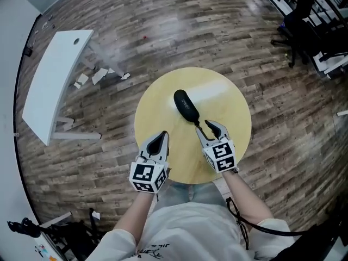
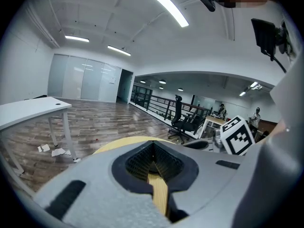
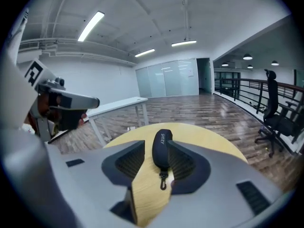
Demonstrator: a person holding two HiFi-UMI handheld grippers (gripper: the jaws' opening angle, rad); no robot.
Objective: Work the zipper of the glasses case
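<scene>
we hold a pair of tongs in each hand over the near edge of the round desk (image 1: 234,107). the left tongs (image 1: 161,140) are clenched, with the tips together and nothing between them. they hang over the near left part of the desk, well apart from the case (image 1: 186,105). the case is black with white lettering and lies flat near the desk's middle, its length running from far left to near right. a short cord with a clip (image 3: 163,180) trails from its near end. the right tongs (image 1: 213,128) are released, with the jaws apart, and point at that near end. in the right gripper view the clip shows in the gap between the jaws, with the case just beyond the tips. the pads press on nothing.
</scene>
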